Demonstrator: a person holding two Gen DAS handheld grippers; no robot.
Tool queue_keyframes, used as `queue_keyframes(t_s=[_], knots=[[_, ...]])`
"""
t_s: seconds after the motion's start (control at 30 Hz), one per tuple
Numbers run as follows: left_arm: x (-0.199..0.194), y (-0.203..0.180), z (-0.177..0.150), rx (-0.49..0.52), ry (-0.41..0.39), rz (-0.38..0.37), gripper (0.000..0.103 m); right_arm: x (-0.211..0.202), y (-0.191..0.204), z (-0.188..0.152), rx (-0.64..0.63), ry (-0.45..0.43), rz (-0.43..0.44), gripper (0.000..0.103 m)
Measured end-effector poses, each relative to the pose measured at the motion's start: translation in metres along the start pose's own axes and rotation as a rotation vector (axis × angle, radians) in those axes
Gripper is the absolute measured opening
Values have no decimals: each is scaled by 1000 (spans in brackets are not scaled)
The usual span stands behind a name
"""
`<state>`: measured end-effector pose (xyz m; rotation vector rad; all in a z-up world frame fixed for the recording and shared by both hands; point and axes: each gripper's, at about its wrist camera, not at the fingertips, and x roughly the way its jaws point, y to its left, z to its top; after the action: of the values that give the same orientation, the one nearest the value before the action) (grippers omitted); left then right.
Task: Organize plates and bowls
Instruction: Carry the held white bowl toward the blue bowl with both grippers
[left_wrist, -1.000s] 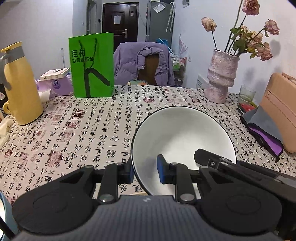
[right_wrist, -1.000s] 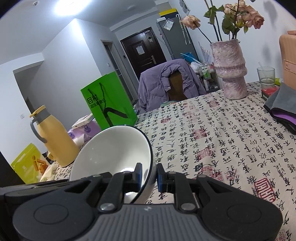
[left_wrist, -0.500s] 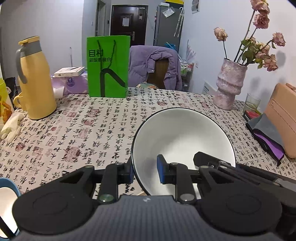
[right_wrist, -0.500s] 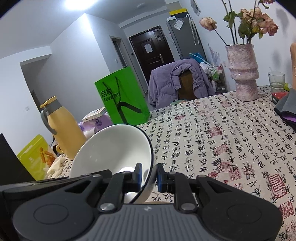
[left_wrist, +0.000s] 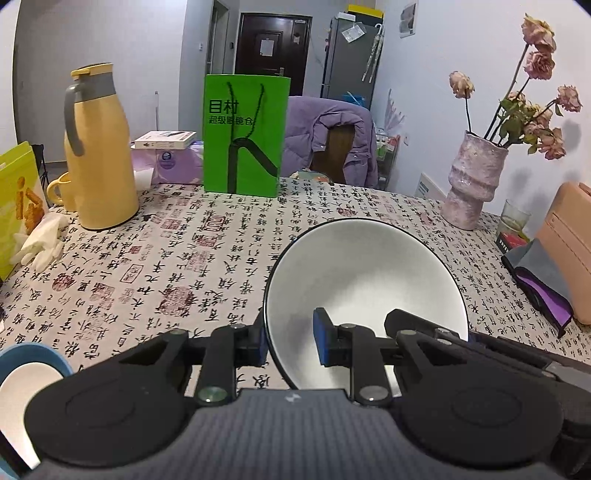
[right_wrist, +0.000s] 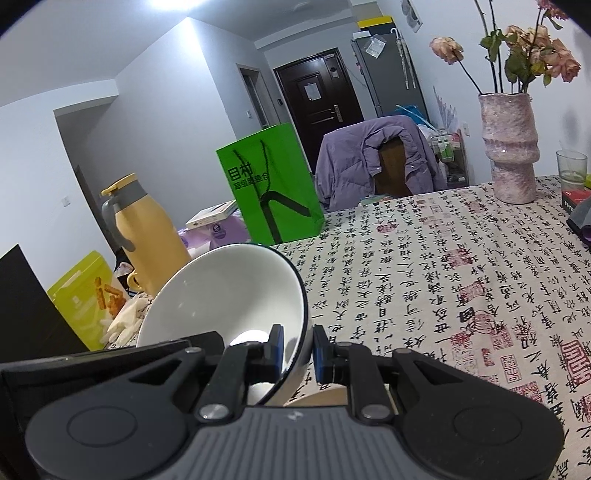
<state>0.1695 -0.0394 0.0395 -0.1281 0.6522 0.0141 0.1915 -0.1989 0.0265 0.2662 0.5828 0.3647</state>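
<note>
Your left gripper (left_wrist: 289, 341) has its blue pads pinching the left edge of the white bowl (left_wrist: 365, 288), one pad outside the wall and one inside. Your right gripper (right_wrist: 298, 349) clamps the opposite edge of the same bowl (right_wrist: 229, 291) the same way, its pads pressed tight on the thin black-rimmed wall. Between the two grips the bowl hangs above the tablecloth (left_wrist: 166, 266), tipped so its white inside faces both cameras (the right gripper's black body shows across the bowl's lower right in the left wrist view).

At the lower left corner of the left wrist view sits a blue-rimmed dish (left_wrist: 26, 373) with a white inside, only partly in frame.

Farther out on the calligraphy-print cloth, on the left, lie a pair of white gloves (left_wrist: 42, 242) beside a yellow-green packet (left_wrist: 18, 199), then a yellow jug (left_wrist: 98, 155) with a grey handle and a yellow mug (left_wrist: 61, 190) just behind it. On the right lie a grey and purple cloth (left_wrist: 543, 280) and a pink case (left_wrist: 569, 251), with a glass (left_wrist: 515, 219) and a pink vase (left_wrist: 472, 184) of dried roses beyond.

At the table's far edge a green paper bag (left_wrist: 245, 136) stands upright, and behind it a purple jacket (left_wrist: 328, 140) is draped over a chair.
</note>
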Motion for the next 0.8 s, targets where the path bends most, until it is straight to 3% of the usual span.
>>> queue_keyframes(t_s=[0.8], knots=[[-26,49,-8,-64,-23,25,24,2,49,-10,-58,17,41,16]])
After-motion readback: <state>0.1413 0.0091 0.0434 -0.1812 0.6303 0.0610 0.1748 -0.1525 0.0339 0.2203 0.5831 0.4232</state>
